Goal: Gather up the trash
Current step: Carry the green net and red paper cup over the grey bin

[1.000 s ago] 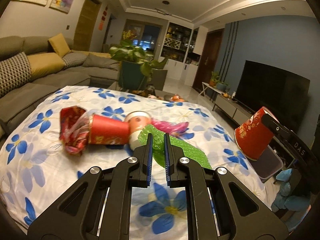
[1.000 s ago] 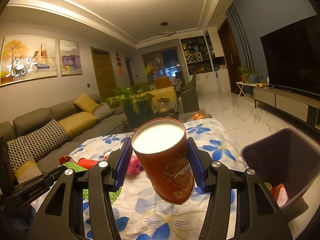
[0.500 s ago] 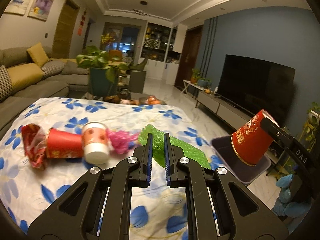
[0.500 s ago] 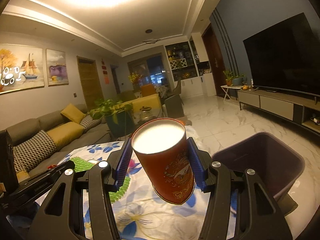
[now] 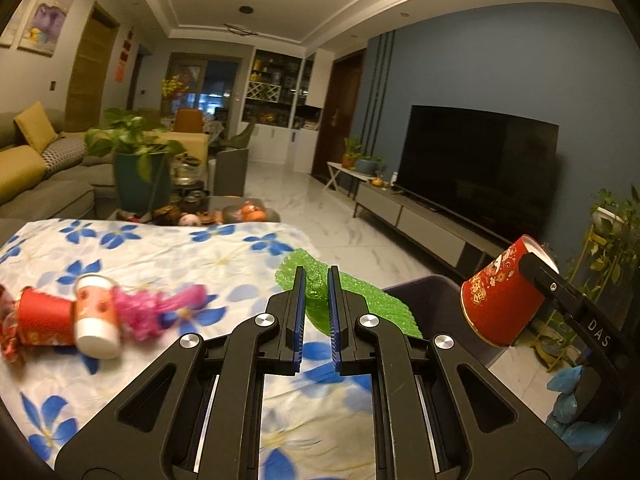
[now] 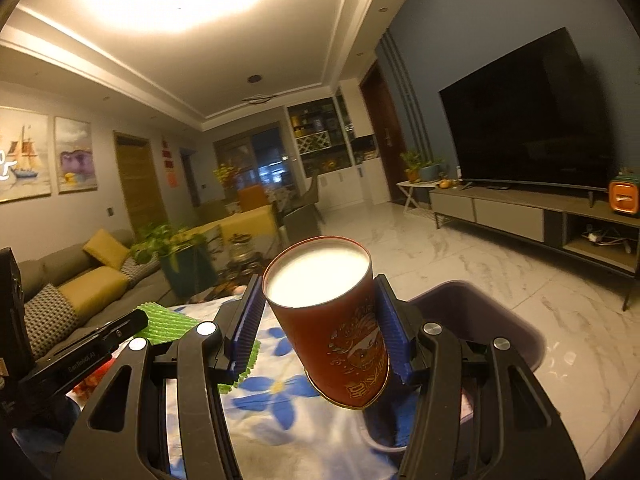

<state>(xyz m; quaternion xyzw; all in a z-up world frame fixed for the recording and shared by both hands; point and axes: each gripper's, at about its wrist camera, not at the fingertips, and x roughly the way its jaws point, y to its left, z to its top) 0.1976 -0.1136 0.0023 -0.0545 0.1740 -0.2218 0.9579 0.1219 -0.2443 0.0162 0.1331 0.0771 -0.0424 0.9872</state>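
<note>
My left gripper (image 5: 317, 276) is shut on a green bubble-wrap sheet (image 5: 360, 304), held above the right edge of the flowered tablecloth (image 5: 160, 248). The same green sheet (image 6: 168, 324) shows in the right wrist view beside the left gripper (image 6: 120, 330). My right gripper (image 6: 318, 284) is shut on a red paper cup (image 6: 340, 332), tilted over a dark purple bin (image 6: 500, 304). From the left wrist view the red cup (image 5: 500, 296) hangs just right of the bin (image 5: 436, 300). On the cloth at the left lie a red cup (image 5: 44, 316), a white-bottomed cup (image 5: 96, 320) and a pink wrapper (image 5: 160, 308).
The bin stands on the marble floor (image 6: 480, 248) against the table's right side. A TV (image 5: 480, 172) on a low console (image 5: 420, 220) lines the blue wall. A potted plant (image 5: 136, 168) and a sofa (image 5: 36, 184) are beyond the table. Blue bags (image 5: 576, 412) lie at the far right.
Both grippers swung right, away from the trash on the cloth and toward the bin. The cup is now over the bin's near rim; the green sheet has come along in the left jaws.
</note>
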